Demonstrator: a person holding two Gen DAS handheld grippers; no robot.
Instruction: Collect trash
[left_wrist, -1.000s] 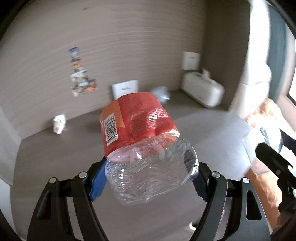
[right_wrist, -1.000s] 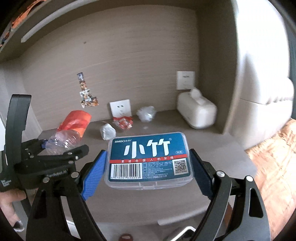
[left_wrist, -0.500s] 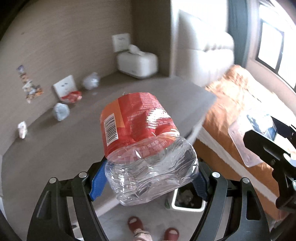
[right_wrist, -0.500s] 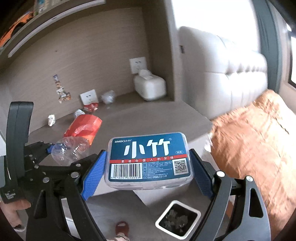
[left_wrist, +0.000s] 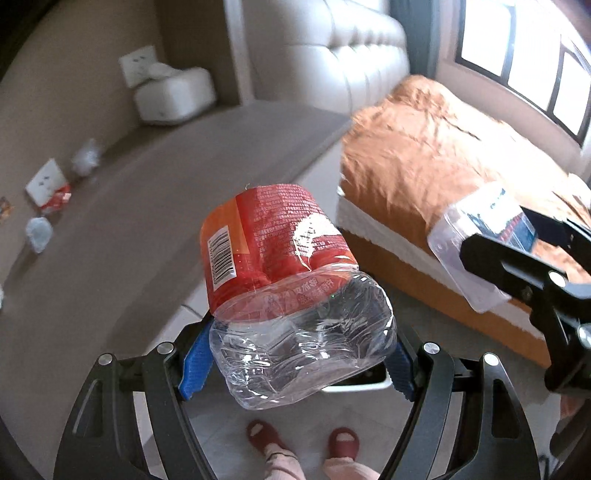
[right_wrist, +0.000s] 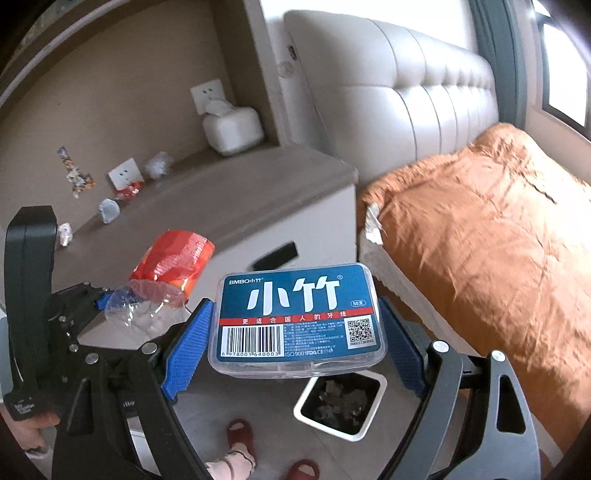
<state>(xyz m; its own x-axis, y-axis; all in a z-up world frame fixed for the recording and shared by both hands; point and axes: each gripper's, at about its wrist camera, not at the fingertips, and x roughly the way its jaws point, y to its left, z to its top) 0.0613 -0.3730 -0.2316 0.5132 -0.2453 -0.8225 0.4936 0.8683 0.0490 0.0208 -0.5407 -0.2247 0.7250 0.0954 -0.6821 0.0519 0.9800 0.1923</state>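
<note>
Carrying both loads toward the bin (right_wrist: 341, 404) on the floor, my left gripper (left_wrist: 295, 363) squeezes the crushed bottle (left_wrist: 291, 295) and my right gripper (right_wrist: 295, 343) clamps the floss box (right_wrist: 297, 319). Releasing early, I'd likely miss: the bottle hangs left of the bin.

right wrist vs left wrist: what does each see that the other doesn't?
Only right wrist: the open trash bin on the floor with scraps inside, and the floss box label face-on. Only left wrist: the window, and the bottle's barcode. Both: crushed bottle clamped in the left gripper, floss box in the right gripper, tissue box, orange bedding.
</note>
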